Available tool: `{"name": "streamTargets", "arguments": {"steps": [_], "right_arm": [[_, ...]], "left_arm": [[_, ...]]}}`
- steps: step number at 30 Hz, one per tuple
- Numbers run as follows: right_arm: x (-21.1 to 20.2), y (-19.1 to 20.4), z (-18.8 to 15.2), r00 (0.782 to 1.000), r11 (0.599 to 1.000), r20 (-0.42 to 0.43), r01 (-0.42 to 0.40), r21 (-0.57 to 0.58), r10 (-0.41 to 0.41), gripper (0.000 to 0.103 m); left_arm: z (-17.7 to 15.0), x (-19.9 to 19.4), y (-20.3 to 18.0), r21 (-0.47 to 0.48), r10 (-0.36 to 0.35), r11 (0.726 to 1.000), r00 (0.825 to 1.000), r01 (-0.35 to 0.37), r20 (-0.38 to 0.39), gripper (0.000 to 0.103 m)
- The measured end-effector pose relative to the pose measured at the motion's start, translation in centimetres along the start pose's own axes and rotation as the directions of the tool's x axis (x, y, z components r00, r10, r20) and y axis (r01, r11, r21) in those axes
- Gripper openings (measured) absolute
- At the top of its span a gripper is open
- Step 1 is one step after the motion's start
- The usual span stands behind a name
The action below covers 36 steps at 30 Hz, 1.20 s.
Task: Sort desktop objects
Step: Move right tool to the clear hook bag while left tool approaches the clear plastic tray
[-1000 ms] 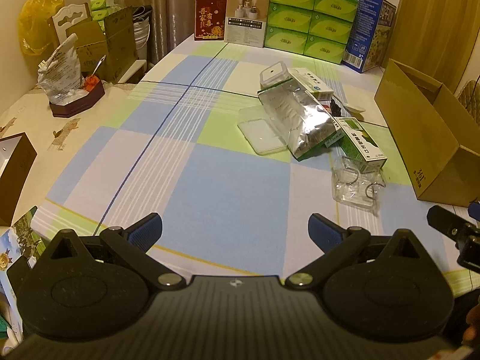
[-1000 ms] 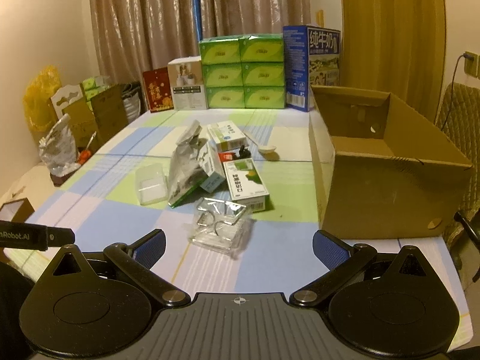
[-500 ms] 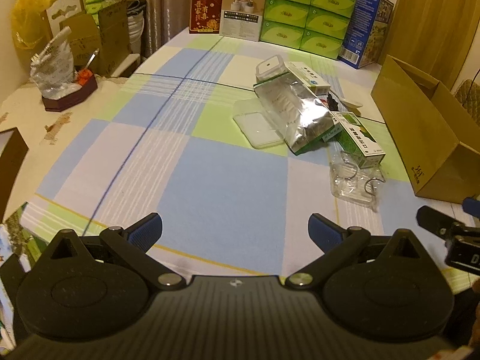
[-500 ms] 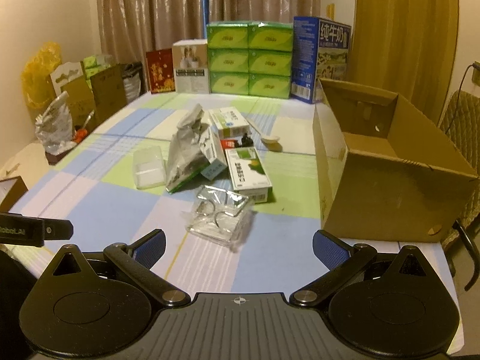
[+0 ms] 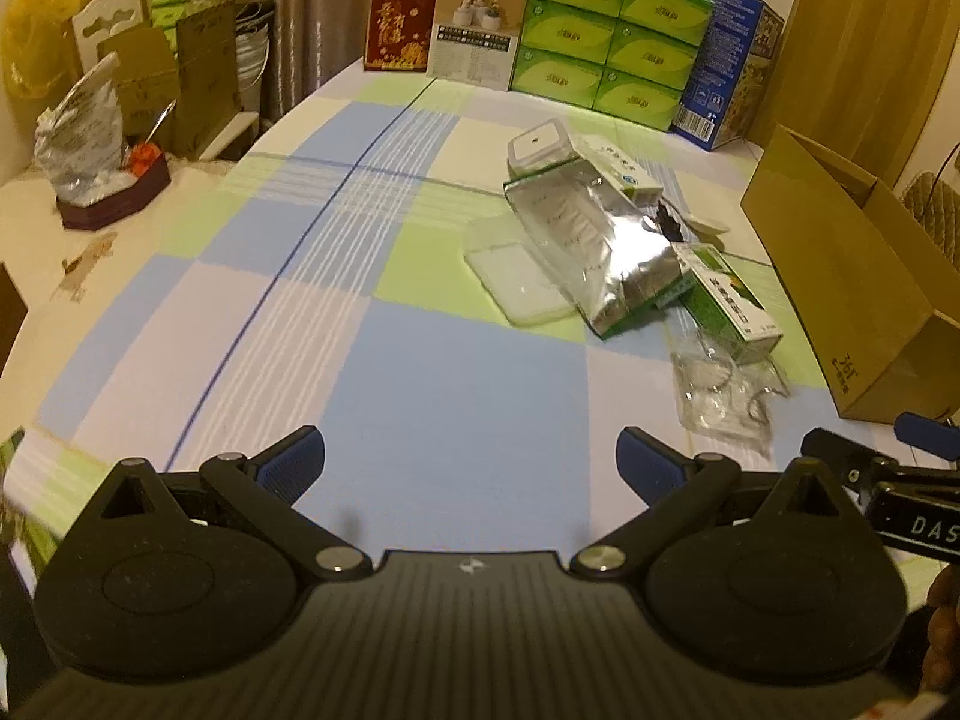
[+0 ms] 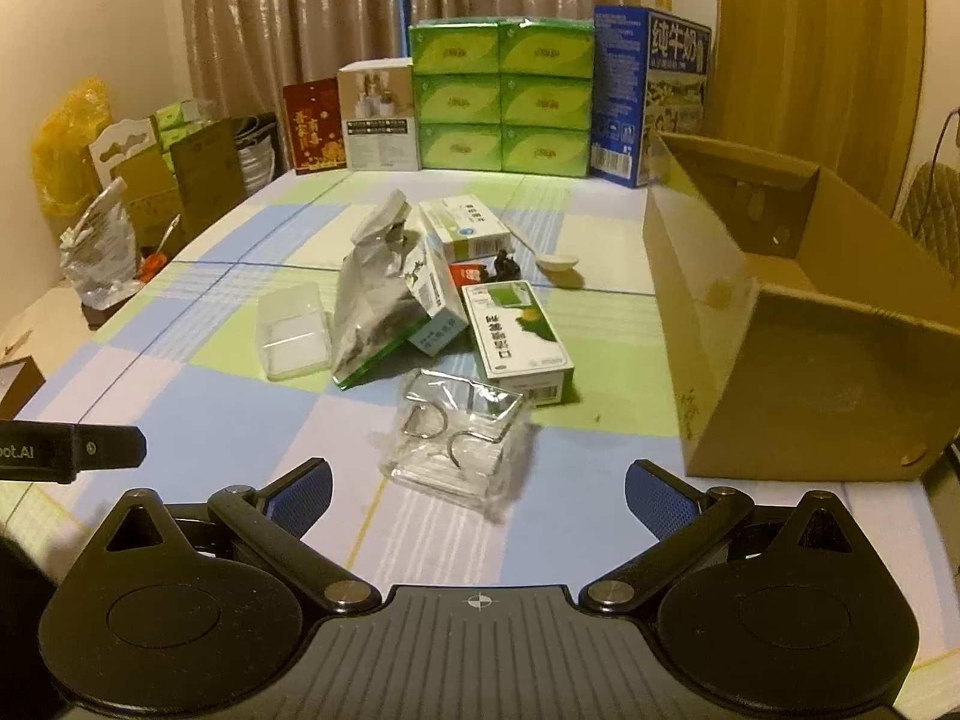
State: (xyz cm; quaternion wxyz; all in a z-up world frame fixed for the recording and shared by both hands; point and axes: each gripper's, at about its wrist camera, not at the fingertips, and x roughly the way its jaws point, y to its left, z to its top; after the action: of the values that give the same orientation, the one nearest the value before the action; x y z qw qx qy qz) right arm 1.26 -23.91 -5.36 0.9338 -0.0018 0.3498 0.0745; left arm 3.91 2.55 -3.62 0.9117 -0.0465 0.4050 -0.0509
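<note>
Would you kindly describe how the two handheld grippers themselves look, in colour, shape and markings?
Both match: the left gripper and the right gripper have matte black ribbed bodies, two round black discs, silver pivot pins, angled black linkage arms and blue textured fingertip pads. Each body bears a small white emblem. White lettering marks each gripper's side. No cables or sleeves show.

Worktop (image 6: pixel 252 420): matt woven cloth, checked pattern. Foil pouch (image 6: pixel 375 312) beside the cardboard box (image 6: pixel 798 384): crinkled, mirror-glossy metallised film. Clear packet (image 6: pixel 459 441) nearest the box's front corner: thin glossy plastic, wire rings inside look like metal. Translucent tub (image 6: pixel 293 330): frosted plastic. Green carton (image 6: pixel 516 339): smooth printed card. Cardboard box: plain matt brown. Right claw (image 6: pixel 478 489) pads (image 6: pixel 303 489): blue, textured, rubbery.
</note>
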Motion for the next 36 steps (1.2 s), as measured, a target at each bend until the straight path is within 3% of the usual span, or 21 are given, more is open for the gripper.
{"name": "streamTargets", "arguments": {"steps": [4, 12, 16, 25, 32, 36], "right_arm": [[1.9, 0.0, 0.3, 1.000, 0.998, -0.012, 0.001, 0.062, -0.001, 0.101], [5.8, 1.1, 0.8, 0.999, 0.999, -0.038, 0.010, 0.053, -0.008, 0.099], [7.7, 1.2, 0.8, 0.998, 0.998, -0.069, 0.014, 0.063, -0.009, 0.088], [10.2, 1.3, 1.3, 0.995, 0.991, -0.087, 0.063, 0.117, -0.053, 0.083], [11.2, 0.9, 2.1, 0.994, 0.988, -0.084, 0.085, 0.132, -0.075, 0.067], [11.4, 0.5, 2.2, 0.994, 0.990, -0.076, 0.082, 0.116, -0.073, 0.064]], "left_arm": [[1.3, 1.2, 0.5, 0.003, -0.005, 1.000, 1.000, 0.005, 0.023, 0.102], [3.9, 3.9, 1.1, -0.003, -0.043, 0.999, 0.997, 0.043, 0.058, 0.102], [4.6, 5.4, 0.9, 0.011, -0.060, 0.998, 0.997, 0.060, 0.048, 0.102], [5.1, 8.4, 0.9, 0.015, -0.090, 0.996, 0.996, 0.090, 0.012, 0.102], [5.2, 9.8, 0.5, 0.019, -0.104, 0.994, 0.995, 0.104, -0.001, 0.102], [5.5, 10.5, 0.1, 0.022, -0.111, 0.994, 0.994, 0.111, -0.007, 0.102]]}}
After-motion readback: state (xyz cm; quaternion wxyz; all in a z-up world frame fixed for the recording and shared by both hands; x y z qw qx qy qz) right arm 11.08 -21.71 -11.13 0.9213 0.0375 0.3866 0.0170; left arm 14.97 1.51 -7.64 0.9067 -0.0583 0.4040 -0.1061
